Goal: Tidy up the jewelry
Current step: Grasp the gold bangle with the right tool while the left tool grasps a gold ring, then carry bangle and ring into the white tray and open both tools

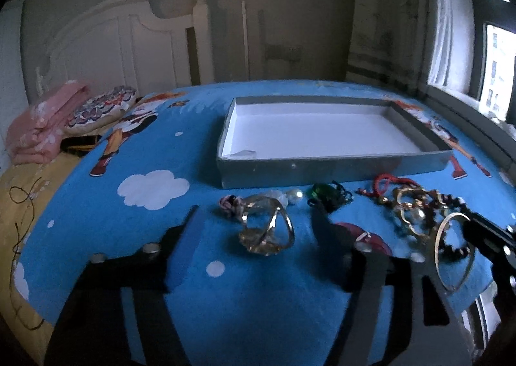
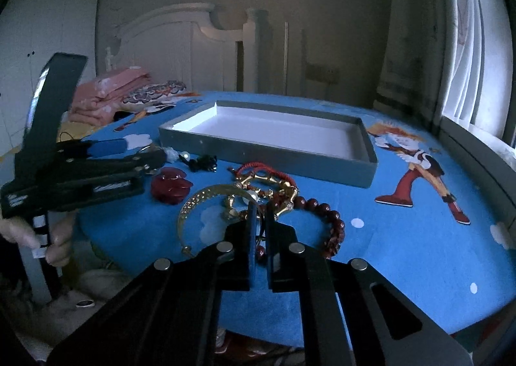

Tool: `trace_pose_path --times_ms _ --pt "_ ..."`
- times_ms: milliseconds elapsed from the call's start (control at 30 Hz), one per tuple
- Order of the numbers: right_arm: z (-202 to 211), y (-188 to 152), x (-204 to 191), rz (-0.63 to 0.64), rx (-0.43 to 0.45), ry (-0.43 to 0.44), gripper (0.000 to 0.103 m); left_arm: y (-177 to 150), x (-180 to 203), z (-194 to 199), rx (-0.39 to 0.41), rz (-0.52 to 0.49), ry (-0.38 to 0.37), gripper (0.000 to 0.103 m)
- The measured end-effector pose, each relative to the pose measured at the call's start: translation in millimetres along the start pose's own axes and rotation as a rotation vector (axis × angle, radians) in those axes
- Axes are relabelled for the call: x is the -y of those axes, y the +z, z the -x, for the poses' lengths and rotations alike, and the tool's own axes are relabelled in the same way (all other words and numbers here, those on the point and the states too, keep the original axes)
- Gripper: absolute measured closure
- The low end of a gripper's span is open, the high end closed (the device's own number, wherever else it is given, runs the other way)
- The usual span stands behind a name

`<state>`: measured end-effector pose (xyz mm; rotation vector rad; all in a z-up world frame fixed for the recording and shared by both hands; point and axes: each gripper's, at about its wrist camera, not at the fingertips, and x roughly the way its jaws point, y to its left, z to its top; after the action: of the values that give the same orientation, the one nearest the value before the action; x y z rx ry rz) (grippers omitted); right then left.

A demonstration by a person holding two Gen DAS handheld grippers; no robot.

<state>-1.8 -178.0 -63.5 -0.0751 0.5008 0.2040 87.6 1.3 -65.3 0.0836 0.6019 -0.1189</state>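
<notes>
On the bed's blue cartoon sheet a shallow grey box with a white inside sits just behind a row of jewelry. The left hand-held gripper hangs half spread over a gold ring — its fingers stand either side, not touching it. The right hand-held gripper is pressed together among a red bead bracelet and a gold crescent bangle; whether it pinches a strand, I cannot tell. A green-stone pendant lies near the box.
</notes>
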Motion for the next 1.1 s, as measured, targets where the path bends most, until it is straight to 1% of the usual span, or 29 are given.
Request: trace_pose_path --times_ms 33,67,133,233,333,400,567,733,1100 --pt "0 0 0 -0.002 0.003 -0.003 0.098 1 1 -6 -0.027 -0.002 -0.012 0.072" --pt "1 0 0 -0.003 0.005 -0.006 0.098 0 1 -10 -0.043 0.003 -0.023 0.077" --pt "1 0 1 -0.002 0.006 -0.01 0.098 -2 -1 -9 -0.029 0.007 -0.026 0.079" --pt "1 0 0 -0.002 0.006 -0.011 0.098 -6 -1 1 0.012 -0.022 -0.02 0.079" --pt "1 1 0 0.002 0.012 -0.017 0.098 -9 -3 12 0.049 -0.026 -0.034 0.079" --pt "2 2 -1 0.004 0.019 -0.022 0.098 -10 -5 21 0.073 -0.029 -0.028 0.079" --pt "1 5 -2 -0.002 0.02 -0.028 0.098 -10 -10 27 0.081 -0.016 -0.021 0.079" --pt "-3 15 2 -0.007 0.025 -0.038 0.098 -7 -8 29 0.092 -0.024 -0.024 0.079" --pt "-29 44 9 -0.001 0.006 -0.079 0.098 22 4 22 0.127 -0.056 -0.013 0.079"
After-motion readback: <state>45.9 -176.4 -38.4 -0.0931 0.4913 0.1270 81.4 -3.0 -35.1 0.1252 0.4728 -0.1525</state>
